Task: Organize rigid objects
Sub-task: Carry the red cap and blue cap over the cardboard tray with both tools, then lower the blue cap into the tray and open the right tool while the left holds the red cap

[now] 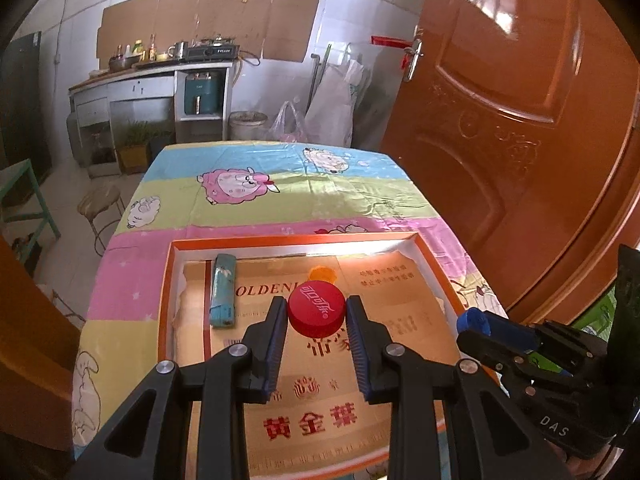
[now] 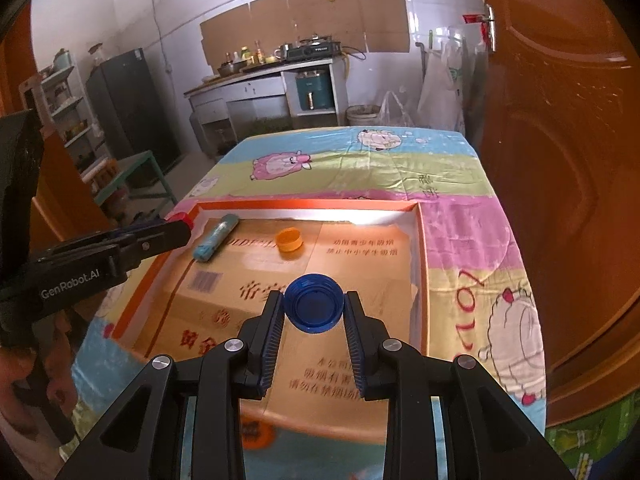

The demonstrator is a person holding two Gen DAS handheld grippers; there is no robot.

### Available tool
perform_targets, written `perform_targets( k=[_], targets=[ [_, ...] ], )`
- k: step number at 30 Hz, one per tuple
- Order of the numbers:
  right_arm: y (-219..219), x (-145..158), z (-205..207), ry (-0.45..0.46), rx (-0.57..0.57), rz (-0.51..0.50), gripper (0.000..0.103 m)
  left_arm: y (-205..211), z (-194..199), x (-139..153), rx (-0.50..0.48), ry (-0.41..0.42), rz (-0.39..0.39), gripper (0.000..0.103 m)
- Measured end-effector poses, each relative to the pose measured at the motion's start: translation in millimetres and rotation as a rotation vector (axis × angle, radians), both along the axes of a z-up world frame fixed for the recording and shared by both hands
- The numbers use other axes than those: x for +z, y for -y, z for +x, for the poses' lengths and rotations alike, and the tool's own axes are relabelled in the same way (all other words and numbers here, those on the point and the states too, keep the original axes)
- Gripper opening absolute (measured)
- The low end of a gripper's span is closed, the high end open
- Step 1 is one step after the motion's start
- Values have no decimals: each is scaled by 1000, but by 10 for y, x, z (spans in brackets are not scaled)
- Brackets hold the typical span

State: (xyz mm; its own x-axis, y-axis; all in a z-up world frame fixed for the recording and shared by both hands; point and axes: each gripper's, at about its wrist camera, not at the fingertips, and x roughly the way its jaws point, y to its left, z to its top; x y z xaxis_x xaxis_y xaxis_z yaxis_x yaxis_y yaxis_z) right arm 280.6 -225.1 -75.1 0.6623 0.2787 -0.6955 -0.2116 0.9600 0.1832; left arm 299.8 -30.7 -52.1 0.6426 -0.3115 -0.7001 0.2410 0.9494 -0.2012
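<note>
Left gripper (image 1: 317,312) fingers clamp red cap (image 1: 316,309); right gripper (image 2: 314,308) fingers clamp blue cap (image 2: 314,303), both above tray (image 2: 419,240). Advice: lower near orange cap (image 2: 289,243), release gently, clear of lighter (image 1: 222,290).

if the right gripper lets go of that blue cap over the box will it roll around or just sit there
The blue cap is short and wide, so it will probably settle flat rather than tip, though landing on its ribbed round rim it might roll briefly. It looks like light rigid plastic, so a small bounce is likely. The orange-rimmed box has raised walls that should contain it.
</note>
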Motion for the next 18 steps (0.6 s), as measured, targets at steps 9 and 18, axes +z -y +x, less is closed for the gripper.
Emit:
perform_targets(
  k=[9, 18],
  targets=[
    [-4, -114, 388, -39, 9, 12, 31, 53, 339, -156, 7, -58, 26, 30],
    [-65, -208, 744, -77, 31, -22, 31, 92, 621, -320, 19, -125, 49, 30]
  ],
)
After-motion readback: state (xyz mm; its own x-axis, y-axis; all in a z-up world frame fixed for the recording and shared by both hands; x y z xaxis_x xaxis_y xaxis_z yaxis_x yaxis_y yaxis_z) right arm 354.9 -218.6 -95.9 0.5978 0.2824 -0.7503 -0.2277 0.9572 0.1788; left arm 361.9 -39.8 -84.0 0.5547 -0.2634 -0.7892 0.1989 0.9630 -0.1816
